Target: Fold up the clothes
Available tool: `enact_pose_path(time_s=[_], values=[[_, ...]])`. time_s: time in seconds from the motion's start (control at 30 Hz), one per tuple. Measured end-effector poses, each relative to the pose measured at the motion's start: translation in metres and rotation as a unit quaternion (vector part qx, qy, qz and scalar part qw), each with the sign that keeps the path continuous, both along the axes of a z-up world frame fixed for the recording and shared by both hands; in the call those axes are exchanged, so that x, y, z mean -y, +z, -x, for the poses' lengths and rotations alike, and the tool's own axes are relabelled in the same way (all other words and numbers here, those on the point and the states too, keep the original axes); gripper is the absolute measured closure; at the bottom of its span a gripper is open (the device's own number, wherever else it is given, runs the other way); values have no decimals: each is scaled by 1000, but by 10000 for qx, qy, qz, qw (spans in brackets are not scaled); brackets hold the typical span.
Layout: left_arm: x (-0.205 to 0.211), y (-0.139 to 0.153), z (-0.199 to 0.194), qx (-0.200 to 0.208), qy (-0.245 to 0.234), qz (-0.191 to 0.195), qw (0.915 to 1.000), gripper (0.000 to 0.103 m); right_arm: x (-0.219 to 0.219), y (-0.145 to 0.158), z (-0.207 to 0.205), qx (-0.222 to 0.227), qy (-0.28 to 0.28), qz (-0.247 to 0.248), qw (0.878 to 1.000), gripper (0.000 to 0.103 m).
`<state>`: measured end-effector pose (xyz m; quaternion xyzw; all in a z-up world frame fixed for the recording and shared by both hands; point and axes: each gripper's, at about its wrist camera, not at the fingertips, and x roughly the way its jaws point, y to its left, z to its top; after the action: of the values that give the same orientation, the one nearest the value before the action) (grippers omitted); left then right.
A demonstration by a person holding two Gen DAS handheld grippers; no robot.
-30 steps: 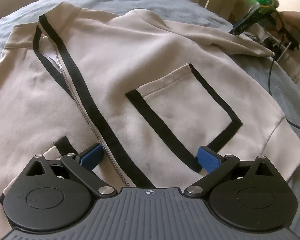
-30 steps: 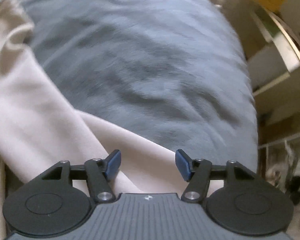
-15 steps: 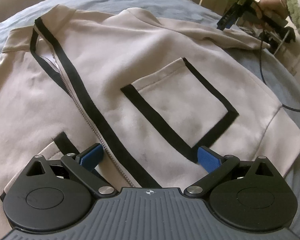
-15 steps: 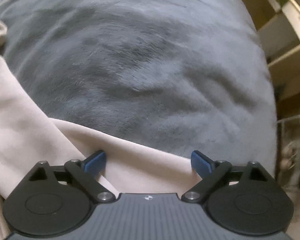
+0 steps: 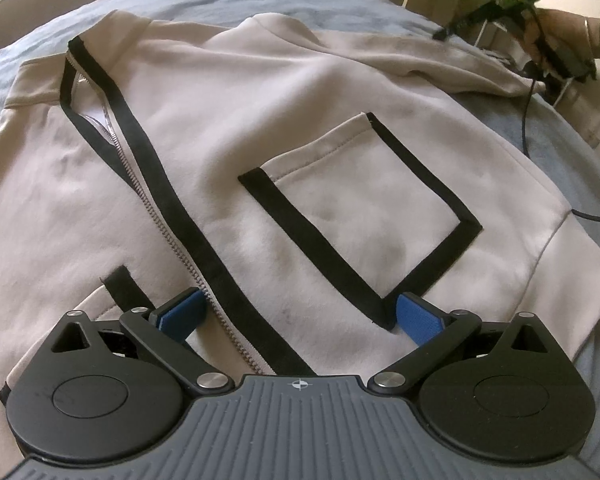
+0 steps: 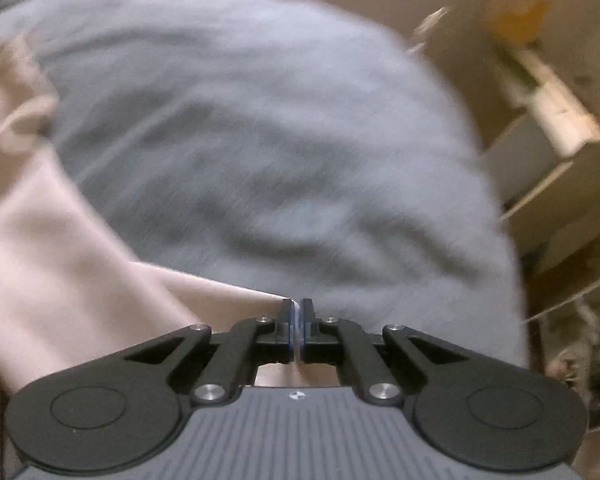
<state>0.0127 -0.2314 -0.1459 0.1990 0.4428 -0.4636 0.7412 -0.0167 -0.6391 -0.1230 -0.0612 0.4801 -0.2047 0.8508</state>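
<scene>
Left gripper (image 5: 298, 314) spread wide over the beige jacket (image 5: 228, 152) hem; right gripper (image 6: 297, 316) pinched closed on its sleeve (image 6: 100, 280) edge, grey blanket (image 6: 280, 140) beneath.

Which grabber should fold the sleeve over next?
Probably the right gripper: its jaws are shut at the sleeve edge, seemingly pinching it. The left gripper is open over the jacket hem by the zipper, holding nothing.
</scene>
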Motion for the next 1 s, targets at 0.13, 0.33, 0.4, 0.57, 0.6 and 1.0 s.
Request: enact_pose_path(time_s=[0.13,0.33,0.4,0.57,0.6,1.0], values=[[0,0,0,9,17,-16,10000,1,12,12,-5,521,-507,536,9959,102],[-1,0,1,52,31,-69,10000,1,14,-17,-30,355,-927,888,9911,103],[-2,0,1,78,22,-70,9999,1,16,-38,-37,118,-1127,876,9897,102],[-4,0,-1,56,11,-52,10000,1,28,-20,-13,1043,-2028,670,9714,84],[-4,0,-2,37,16,-41,10000,1,30,-13,-6,1292,-2220,619,9645,68],[-7,1,-4,-88,-15,55,9999,1,69,40,133,2944,-3831,-727,8725,59]])
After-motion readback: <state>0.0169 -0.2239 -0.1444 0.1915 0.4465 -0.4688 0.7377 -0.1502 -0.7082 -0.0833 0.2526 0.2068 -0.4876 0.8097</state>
